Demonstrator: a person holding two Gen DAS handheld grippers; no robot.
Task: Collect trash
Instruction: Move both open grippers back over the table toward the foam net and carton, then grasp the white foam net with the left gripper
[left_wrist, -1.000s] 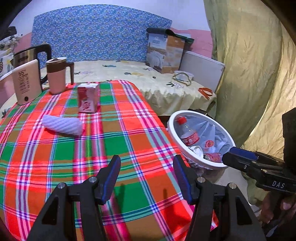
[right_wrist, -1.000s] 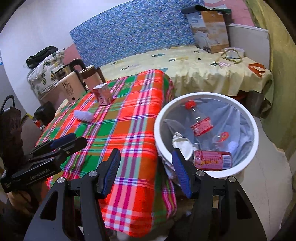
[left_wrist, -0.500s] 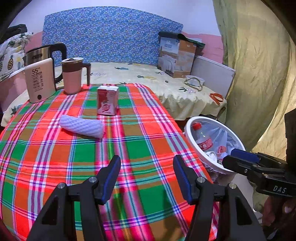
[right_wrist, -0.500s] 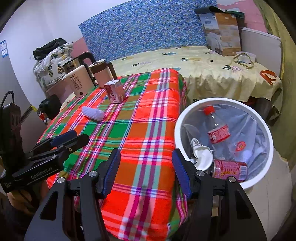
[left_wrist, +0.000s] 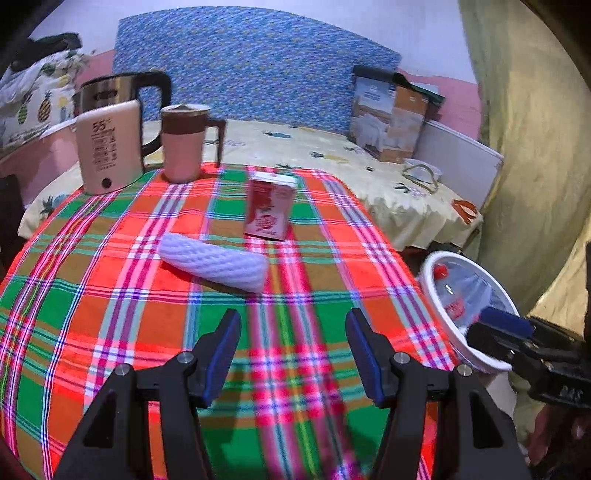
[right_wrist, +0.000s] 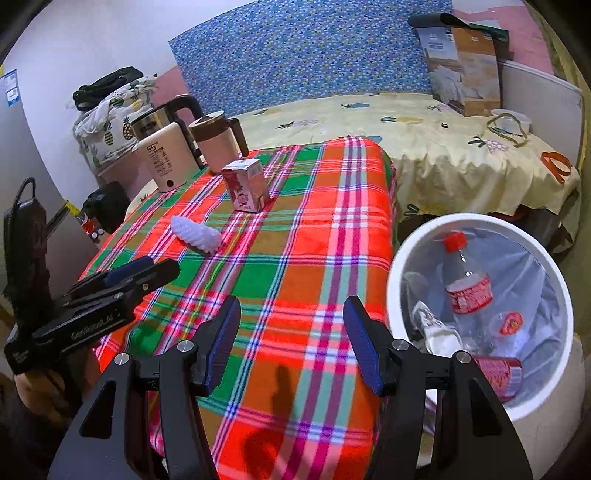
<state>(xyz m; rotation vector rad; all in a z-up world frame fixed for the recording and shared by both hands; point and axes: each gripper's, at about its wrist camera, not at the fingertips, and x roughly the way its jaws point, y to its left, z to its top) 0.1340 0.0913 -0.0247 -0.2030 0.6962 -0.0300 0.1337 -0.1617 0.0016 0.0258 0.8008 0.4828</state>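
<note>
A white foam net sleeve (left_wrist: 214, 263) lies on the plaid tablecloth (left_wrist: 110, 314), with a red-and-white drink carton (left_wrist: 269, 207) standing behind it. Both also show in the right wrist view, the sleeve (right_wrist: 195, 233) and the carton (right_wrist: 245, 184). My left gripper (left_wrist: 293, 350) is open and empty above the table's near part, short of the sleeve. My right gripper (right_wrist: 291, 341) is open and empty over the table's right edge. A white trash bin (right_wrist: 402, 258) stands on the floor to the right, holding a plastic bottle (right_wrist: 466, 277), a red can (right_wrist: 498, 373) and crumpled paper.
A cream kettle (left_wrist: 109, 142) and a pink mug with brown lid (left_wrist: 184, 144) stand at the table's far left. Behind is a bed with a yellow sheet (left_wrist: 332, 155), a cardboard box (left_wrist: 388, 114) and a blue headboard. A yellowish curtain (left_wrist: 528, 147) hangs at right.
Both grippers have drawn left, away from the bin and over the table. The sleeve and carton now sit nearer the middle of the left wrist view. Both stay open.
</note>
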